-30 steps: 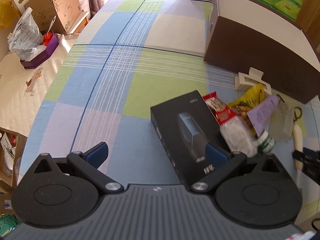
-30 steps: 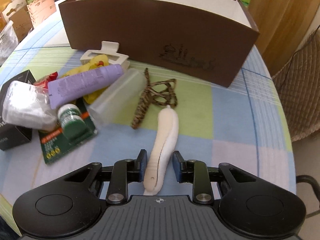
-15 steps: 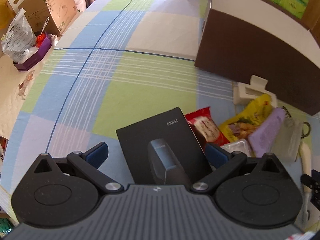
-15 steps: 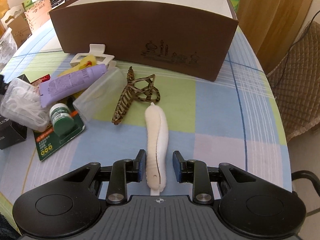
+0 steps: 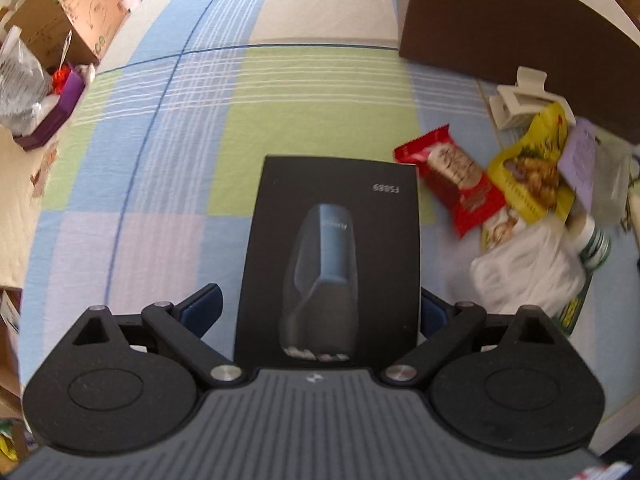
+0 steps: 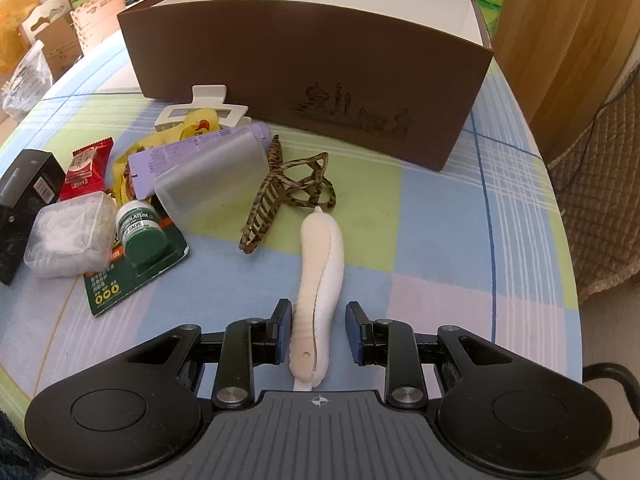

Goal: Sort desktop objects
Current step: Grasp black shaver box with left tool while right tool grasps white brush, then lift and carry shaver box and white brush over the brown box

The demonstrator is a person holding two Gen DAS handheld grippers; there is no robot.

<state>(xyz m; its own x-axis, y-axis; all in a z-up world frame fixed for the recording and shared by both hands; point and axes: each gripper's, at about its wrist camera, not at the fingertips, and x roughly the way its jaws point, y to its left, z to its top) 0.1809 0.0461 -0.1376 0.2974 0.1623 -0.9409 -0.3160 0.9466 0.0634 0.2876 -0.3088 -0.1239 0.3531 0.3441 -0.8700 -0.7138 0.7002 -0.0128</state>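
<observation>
A black product box [image 5: 336, 184] lies flat on the checked cloth, between the fingers of my left gripper [image 5: 318, 300]. That gripper is open: its right finger is against the box edge and a gap shows on the left. A cream banana hair clip [image 6: 320, 264] lies lengthwise between the fingers of my right gripper [image 6: 318, 320], which is narrowly open with a small gap on the right side. Behind stands the open brown box [image 6: 300, 52], also in the left wrist view [image 5: 500, 28].
Left of the cream clip lie a leopard claw clip [image 6: 280, 196], a frosted case [image 6: 212, 184], a purple tube [image 6: 192, 156], a green jar [image 6: 140, 232], a clear plastic box [image 6: 68, 236], a red snack [image 5: 452, 184] and a white claw clip [image 5: 516, 100]. A chair [image 6: 600, 200] stands past the table's right edge.
My left gripper has swung over and forward until the black box sits squarely between its fingers. The right gripper has turned slightly around the cream clip at the same finger width.
</observation>
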